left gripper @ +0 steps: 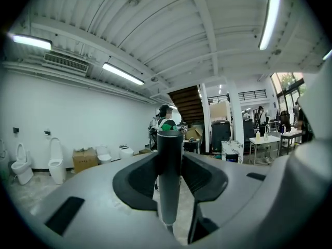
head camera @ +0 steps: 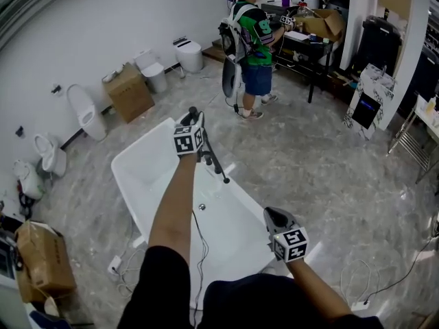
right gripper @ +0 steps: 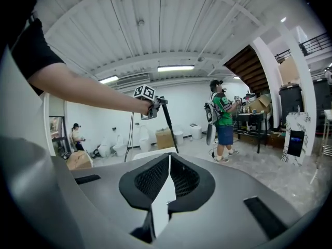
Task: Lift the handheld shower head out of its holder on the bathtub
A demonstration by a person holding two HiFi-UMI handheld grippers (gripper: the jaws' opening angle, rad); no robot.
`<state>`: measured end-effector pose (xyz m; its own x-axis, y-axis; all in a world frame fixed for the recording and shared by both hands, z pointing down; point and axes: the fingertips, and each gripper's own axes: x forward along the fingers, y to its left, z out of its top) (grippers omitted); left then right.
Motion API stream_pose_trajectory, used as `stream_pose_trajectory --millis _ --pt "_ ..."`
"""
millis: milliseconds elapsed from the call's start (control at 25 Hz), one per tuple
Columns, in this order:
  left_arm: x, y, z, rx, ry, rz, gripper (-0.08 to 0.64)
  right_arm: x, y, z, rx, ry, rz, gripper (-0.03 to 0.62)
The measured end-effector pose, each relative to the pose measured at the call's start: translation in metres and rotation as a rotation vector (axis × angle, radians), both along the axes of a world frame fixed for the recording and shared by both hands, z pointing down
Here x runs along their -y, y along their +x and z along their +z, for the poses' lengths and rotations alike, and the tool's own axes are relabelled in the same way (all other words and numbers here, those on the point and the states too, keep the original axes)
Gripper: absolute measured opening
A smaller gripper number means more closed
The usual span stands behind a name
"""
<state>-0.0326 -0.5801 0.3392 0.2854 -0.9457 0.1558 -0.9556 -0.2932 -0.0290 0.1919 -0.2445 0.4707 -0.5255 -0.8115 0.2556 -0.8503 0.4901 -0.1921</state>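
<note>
My left gripper [head camera: 195,118] is raised over the white bathtub [head camera: 137,173] and is shut on the black handheld shower head [head camera: 215,162], which slants down from the jaws. In the left gripper view its dark round handle [left gripper: 169,165] stands upright, clamped between the two pads of my left gripper [left gripper: 169,191]. The right gripper view shows the shower head [right gripper: 169,126] hanging clear above the tub's rim [right gripper: 150,152]. My right gripper [head camera: 274,216] hovers by the tub's near right edge. Its jaws [right gripper: 167,178] are shut flat together with nothing between them.
A person in a green shirt [head camera: 255,40] stands beyond the tub near a cluttered table [head camera: 309,40]. Toilets [head camera: 86,112] and a cardboard box [head camera: 128,91] line the left wall. Another box [head camera: 44,259] sits at the near left. Cables [head camera: 123,269] lie beside the tub.
</note>
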Motion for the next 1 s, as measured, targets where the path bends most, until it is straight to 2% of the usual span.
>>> stream_pose_trajectory --millis 200,600,1000 --pt "-0.004 -0.001 -0.018 -0.003 0.021 -0.006 0.132 -0.002 0.005 -0.008 -0.017 0.023 0.007 0.006" --pt "-0.008 0.007 -0.012 0.032 0.005 0.024 0.132 -0.007 0.008 -0.007 -0.046 0.036 -0.016 -0.002" --pt "-0.009 0.012 -0.008 0.030 -0.009 0.020 0.132 -0.007 0.010 -0.012 -0.018 0.037 -0.027 -0.002"
